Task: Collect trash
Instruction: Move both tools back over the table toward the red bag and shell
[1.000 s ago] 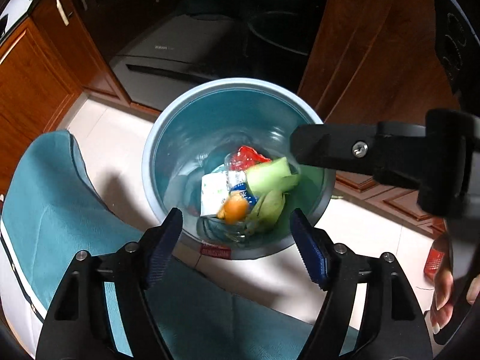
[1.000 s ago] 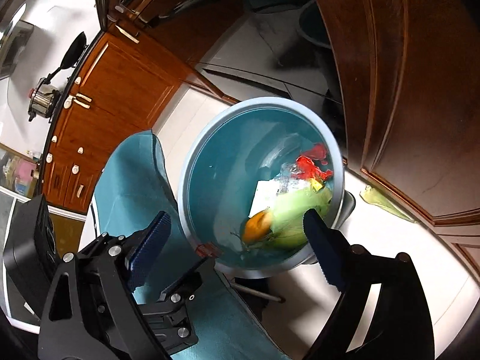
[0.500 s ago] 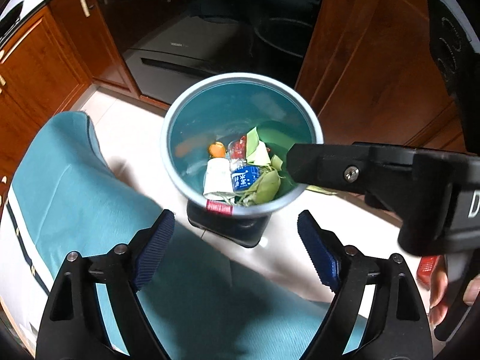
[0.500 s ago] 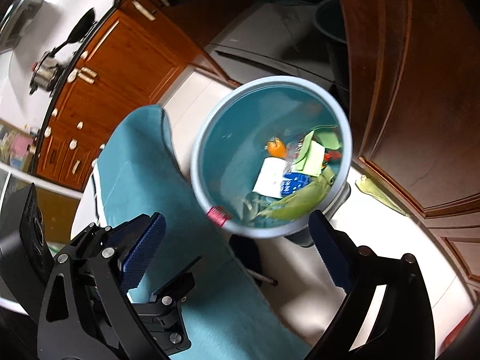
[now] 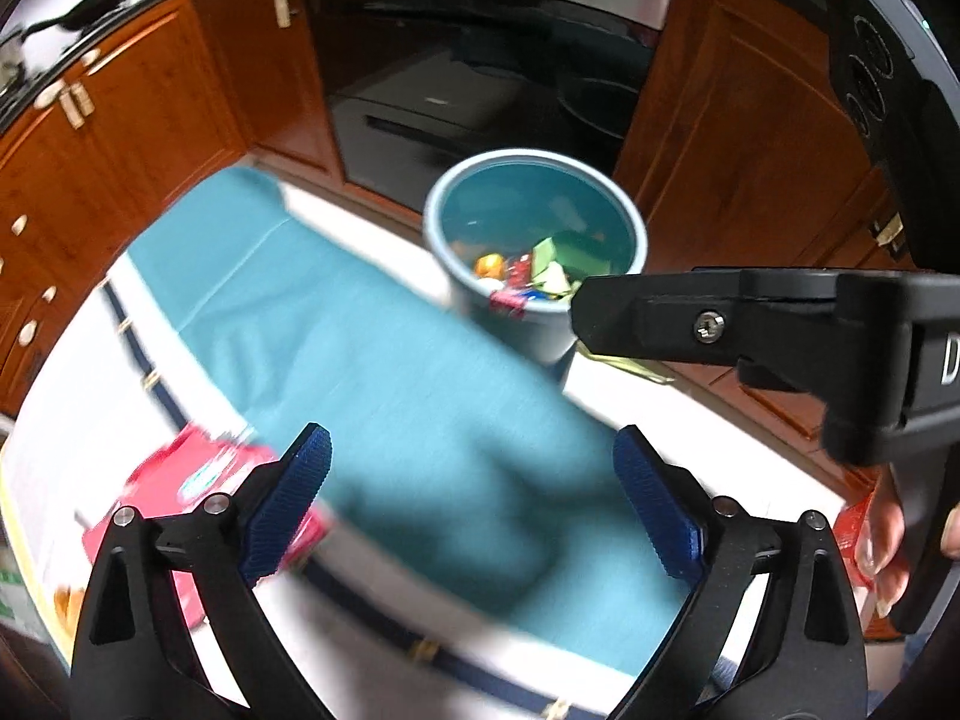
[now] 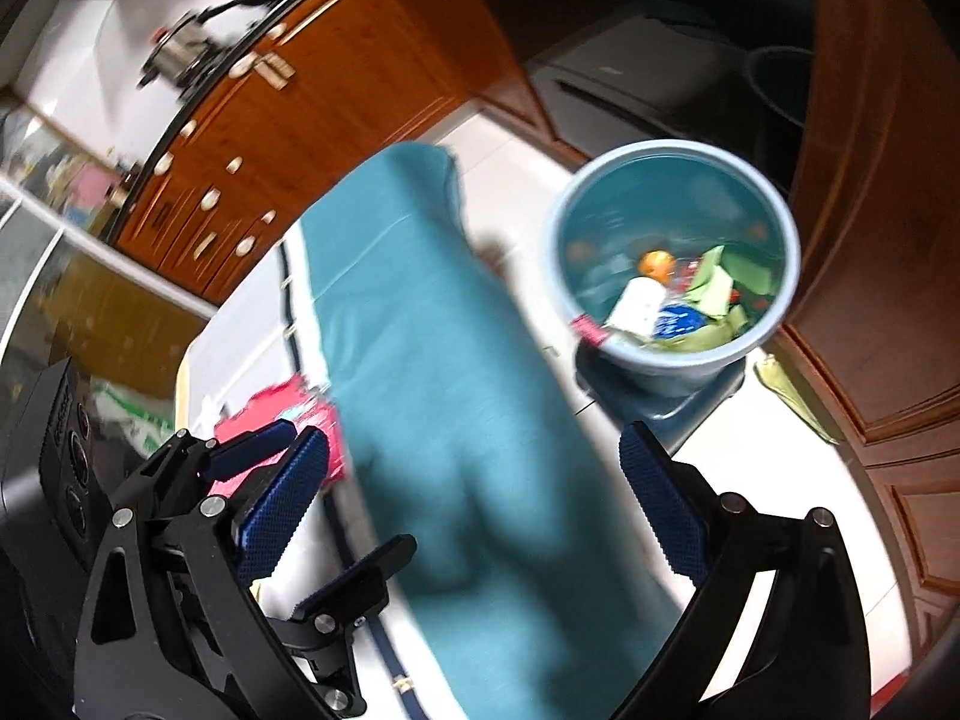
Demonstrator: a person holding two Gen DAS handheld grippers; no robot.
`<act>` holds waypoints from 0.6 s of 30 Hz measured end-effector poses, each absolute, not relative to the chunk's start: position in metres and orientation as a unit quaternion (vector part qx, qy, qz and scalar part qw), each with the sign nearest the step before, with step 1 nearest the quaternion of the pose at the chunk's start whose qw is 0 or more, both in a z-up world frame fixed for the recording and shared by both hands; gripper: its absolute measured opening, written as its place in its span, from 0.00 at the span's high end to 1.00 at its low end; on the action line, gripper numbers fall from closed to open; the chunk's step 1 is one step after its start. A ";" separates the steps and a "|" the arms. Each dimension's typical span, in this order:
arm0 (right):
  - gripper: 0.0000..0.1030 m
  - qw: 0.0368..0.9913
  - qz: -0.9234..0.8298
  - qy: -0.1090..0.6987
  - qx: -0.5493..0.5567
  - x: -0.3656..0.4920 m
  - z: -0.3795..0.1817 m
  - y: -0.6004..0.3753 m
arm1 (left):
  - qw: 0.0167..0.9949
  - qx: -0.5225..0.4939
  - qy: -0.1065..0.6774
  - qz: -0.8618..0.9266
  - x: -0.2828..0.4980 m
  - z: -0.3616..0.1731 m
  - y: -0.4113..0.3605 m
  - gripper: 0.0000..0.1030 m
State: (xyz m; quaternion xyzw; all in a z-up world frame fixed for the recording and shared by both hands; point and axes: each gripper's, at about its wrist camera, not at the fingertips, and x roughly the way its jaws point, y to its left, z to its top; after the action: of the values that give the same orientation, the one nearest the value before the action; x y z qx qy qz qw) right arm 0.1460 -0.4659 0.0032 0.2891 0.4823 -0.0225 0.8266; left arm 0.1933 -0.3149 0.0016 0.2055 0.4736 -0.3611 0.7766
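The trash bin (image 5: 534, 252), a blue-grey pail with a teal inside, stands on the pale floor (image 6: 798, 480) at upper centre of the left wrist view and at upper right of the right wrist view, close to the dark wood cabinets (image 5: 720, 138). In it lies a heap of trash (image 6: 678, 306): an orange piece, a white packet, something blue, green scraps and a bit of red. The single items are too small and smeared to name further.

The left gripper (image 5: 474, 504) has just been opening; its blue pads stand wide apart over the teal cloth (image 5: 420, 372), with nothing between them. The right gripper (image 6: 474, 510) is also spread wide and empty, above the same cloth.

In the left wrist view one black finger of the right gripper crosses in from the right and hides the bin's near right edge. A hand (image 5: 888, 534) shows at the lower right edge, cut off by the frame.

A red packet (image 5: 186, 480) lies at lower left, partly behind the left pad and blurred. A green scrap (image 6: 792, 396) lies on the floor beside the bin.
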 end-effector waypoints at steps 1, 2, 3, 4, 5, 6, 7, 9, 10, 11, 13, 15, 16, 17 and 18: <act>0.09 0.827 -0.018 0.484 0.286 0.145 0.005 -0.457 | 0.780 0.200 0.474 -0.357 0.192 0.004 -0.301 0.08; 0.09 0.828 -0.010 0.487 0.280 0.144 0.008 -0.444 | 0.783 0.195 0.475 -0.352 0.190 0.006 -0.286 0.08; 0.09 0.828 -0.004 0.489 0.275 0.144 0.009 -0.435 | 0.786 0.191 0.475 -0.347 0.190 0.007 -0.275 0.08; 0.09 0.828 0.003 0.493 0.269 0.145 0.011 -0.423 | 0.789 0.186 0.475 -0.342 0.188 0.009 -0.262 0.08; 0.09 0.828 0.010 0.496 0.261 0.146 0.012 -0.410 | 0.793 0.181 0.475 -0.335 0.187 0.010 -0.246 0.07; 0.09 0.827 0.015 0.499 0.257 0.147 0.013 -0.402 | 0.796 0.177 0.475 -0.330 0.187 0.010 -0.235 0.07; 0.09 0.827 0.023 0.504 0.249 0.149 0.014 -0.390 | 0.801 0.171 0.474 -0.322 0.186 0.012 -0.218 0.07; 0.09 0.826 0.036 0.511 0.234 0.152 0.016 -0.368 | 0.809 0.160 0.473 -0.309 0.184 0.014 -0.187 0.07; 0.09 0.826 0.043 0.516 0.224 0.153 0.016 -0.356 | 0.812 0.157 0.473 -0.304 0.185 0.015 -0.178 0.07; 0.09 0.825 0.048 0.520 0.216 0.154 0.015 -0.347 | 0.816 0.153 0.472 -0.297 0.184 0.016 -0.160 0.07; 0.09 0.822 0.063 0.533 0.191 0.159 0.011 -0.320 | 0.822 0.146 0.472 -0.283 0.184 0.014 -0.137 0.07; 0.09 0.819 0.073 0.545 0.166 0.164 0.005 -0.296 | 0.827 0.138 0.473 -0.270 0.182 0.011 -0.113 0.07; 0.09 0.817 0.078 0.551 0.153 0.167 0.002 -0.283 | 0.829 0.131 0.475 -0.263 0.183 0.010 -0.100 0.07; 0.09 0.814 0.083 0.558 0.138 0.170 -0.003 -0.269 | 0.832 0.122 0.476 -0.257 0.183 0.008 -0.086 0.06; 0.09 0.812 0.086 0.564 0.127 0.172 -0.008 -0.260 | 0.834 0.115 0.477 -0.252 0.184 0.010 -0.076 0.06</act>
State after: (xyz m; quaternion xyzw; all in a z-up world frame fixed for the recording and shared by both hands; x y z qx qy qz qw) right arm 0.1719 -0.2603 -0.0075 0.1266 0.5636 0.0862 0.8117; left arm 0.1840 -0.0760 0.0097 0.1153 0.4767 -0.2521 0.8342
